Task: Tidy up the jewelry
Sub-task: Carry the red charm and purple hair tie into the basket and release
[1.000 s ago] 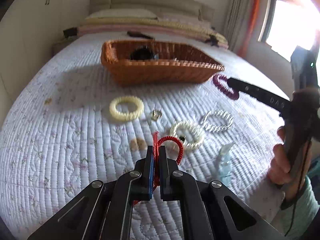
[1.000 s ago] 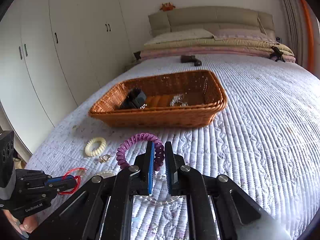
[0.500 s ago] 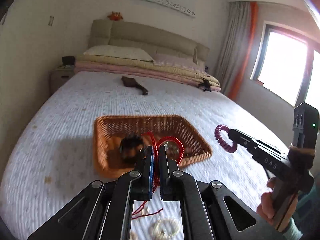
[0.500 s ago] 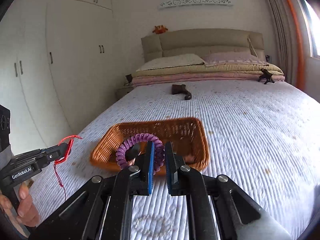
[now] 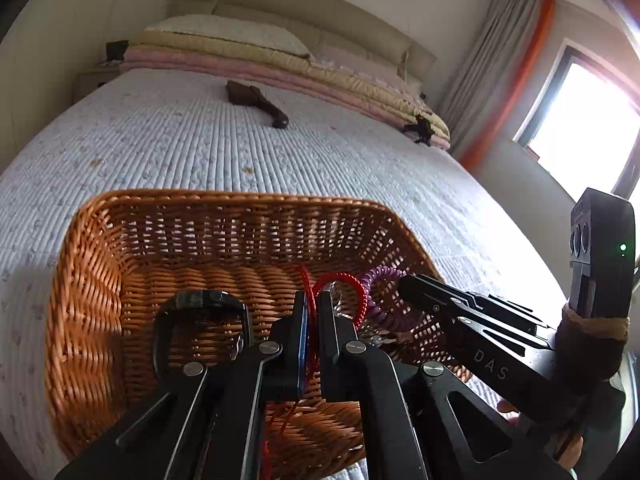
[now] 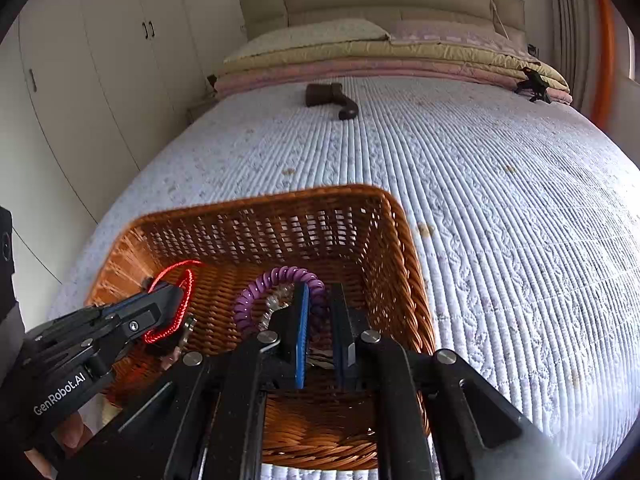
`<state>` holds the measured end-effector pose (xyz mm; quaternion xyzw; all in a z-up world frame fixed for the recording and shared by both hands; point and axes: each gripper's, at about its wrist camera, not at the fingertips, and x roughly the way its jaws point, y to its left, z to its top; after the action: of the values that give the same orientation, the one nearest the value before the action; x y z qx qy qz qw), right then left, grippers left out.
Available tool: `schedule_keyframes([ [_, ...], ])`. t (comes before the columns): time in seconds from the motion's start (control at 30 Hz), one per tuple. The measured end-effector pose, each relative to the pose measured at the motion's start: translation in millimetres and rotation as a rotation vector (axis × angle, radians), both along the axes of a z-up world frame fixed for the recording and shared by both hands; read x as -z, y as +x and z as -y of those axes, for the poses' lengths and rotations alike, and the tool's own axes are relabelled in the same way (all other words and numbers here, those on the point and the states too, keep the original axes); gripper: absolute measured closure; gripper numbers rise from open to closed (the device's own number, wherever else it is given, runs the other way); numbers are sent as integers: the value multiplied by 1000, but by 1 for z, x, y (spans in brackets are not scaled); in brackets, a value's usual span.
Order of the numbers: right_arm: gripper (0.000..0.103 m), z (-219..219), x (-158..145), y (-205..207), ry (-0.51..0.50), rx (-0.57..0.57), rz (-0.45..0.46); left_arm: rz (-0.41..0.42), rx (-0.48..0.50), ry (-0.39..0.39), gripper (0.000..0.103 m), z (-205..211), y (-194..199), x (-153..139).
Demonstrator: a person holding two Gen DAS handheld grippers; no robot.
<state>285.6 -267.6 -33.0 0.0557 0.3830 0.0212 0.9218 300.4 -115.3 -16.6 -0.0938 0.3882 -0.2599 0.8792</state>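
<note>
Over the basket (image 5: pixel 100 240), my left gripper (image 5: pixel 313 312) pinches a limp, light red cord bracelet (image 5: pixel 344 284) by its loop while my right gripper (image 6: pixel 319 304) clamps a springy purple coil bracelet (image 6: pixel 276 280).

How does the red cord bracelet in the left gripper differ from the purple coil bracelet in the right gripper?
The red cord bracelet is a thin braided loop with loose cord ends hanging below; the purple coil bracelet is a thicker spiral, like a telephone cord, with no loose ends. The left gripper is shut on the red one; the right gripper stands a little wider around the purple one. Both are held over the wicker basket.
</note>
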Motion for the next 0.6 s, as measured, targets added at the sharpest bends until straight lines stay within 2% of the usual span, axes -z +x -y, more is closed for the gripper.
schedule_keyframes([
  [0.07, 91, 0, 6, 0, -16, 5, -11, -2, 5, 28, 99, 5, 0, 5],
  [0.27, 90, 7, 10, -8, 17, -13, -5, -12, 16, 9, 97, 2, 0, 9],
  [0.37, 90, 10, 3, -14, 8, -2, 20, 8, 13, 1, 86, -2, -3, 5],
  [0.43, 90, 14, 1, -20, 24, -3, 33, 14, 18, -2, 70, -3, -7, 1],
  [0.47, 90, 16, -1, -25, 36, -5, 42, 17, 17, -3, 55, -4, -9, -1],
  [0.6, 90, 23, -10, -50, 50, -16, 77, 45, 26, -36, 53, -15, -23, -17],
])
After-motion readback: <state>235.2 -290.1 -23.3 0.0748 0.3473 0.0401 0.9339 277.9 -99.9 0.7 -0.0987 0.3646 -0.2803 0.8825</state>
